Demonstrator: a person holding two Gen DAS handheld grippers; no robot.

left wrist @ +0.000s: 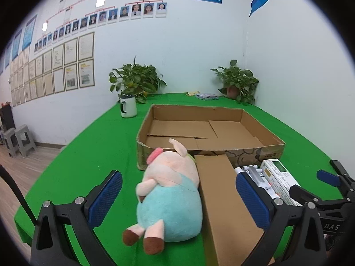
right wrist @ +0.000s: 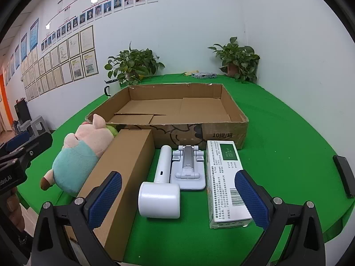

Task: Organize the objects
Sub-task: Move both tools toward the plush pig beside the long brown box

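Ahead, cardboard tray [right wrist: 224, 130] empty – claws wide

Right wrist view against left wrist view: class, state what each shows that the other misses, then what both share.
Only the right wrist view shows the folding stand and the black object at the table's right edge. Only the left wrist view shows the plush pig's brown feet and the whole white mug. Both show the empty cardboard tray, the long brown box and the medicine box.

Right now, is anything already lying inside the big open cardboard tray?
No. In the right wrist view the cardboard tray shows only its bare flaps, while the plush pig lies outside, in front of it.
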